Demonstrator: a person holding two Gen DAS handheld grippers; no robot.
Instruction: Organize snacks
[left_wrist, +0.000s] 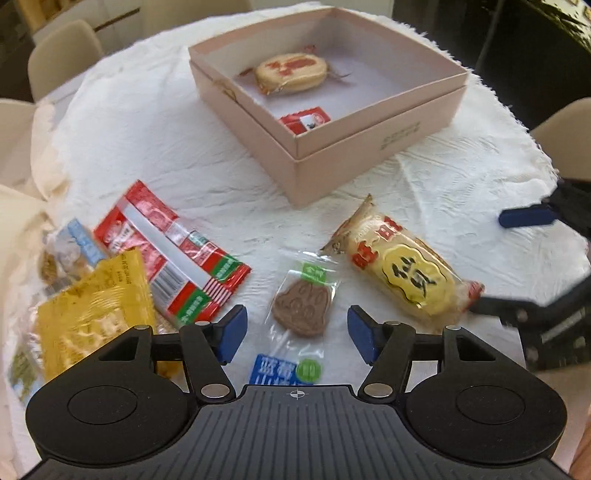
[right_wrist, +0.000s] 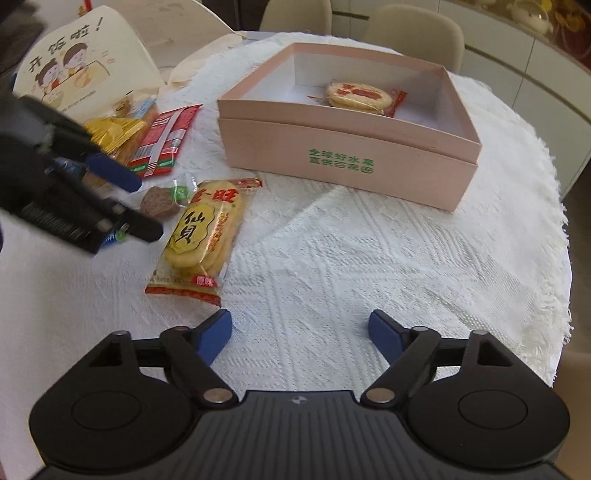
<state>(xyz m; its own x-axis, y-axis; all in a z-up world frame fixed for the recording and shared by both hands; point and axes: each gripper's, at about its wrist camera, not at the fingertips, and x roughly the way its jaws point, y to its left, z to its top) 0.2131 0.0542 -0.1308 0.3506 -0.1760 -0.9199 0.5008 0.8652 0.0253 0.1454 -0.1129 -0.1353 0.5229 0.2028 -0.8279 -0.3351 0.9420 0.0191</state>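
Step in hand: we judged that the next snack was being picked from the loose spread on the white tablecloth (right_wrist: 332, 258) for the pink box (left_wrist: 369, 155).
Left gripper (left_wrist: 297, 330): its jaws stood spread wide, nothing pinched, and the brown paw-shaped lollipop (left_wrist: 301, 308) lay flat on the cloth between its blue pads (left_wrist: 234, 328), touched by neither.
Right gripper (right_wrist: 301, 334): its jaws were also spread and empty, over bare cloth, with the yellow rice-cracker pack (right_wrist: 201, 236) near its left pad.
Where the snacks were: one round cracker (left_wrist: 291, 72) and a small red packet (left_wrist: 304, 120) sat inside the box; the lollipop, the rice-cracker pack, a red-and-green wrapper (left_wrist: 177, 254) and a yellow packet (left_wrist: 96, 314) were outside it.
How to grip well: we thought the left pads should come down astride the lollipop's thick brown head, not its thin clear wrapper, and close squarely so it would not slide.
Care with the neighbour: the rice-cracker pack lay just beside the lollipop, so we reckoned the two grippers needed to stay apart.
Placement: we judged the open floor of the box, beside the round cracker, the easiest spot.
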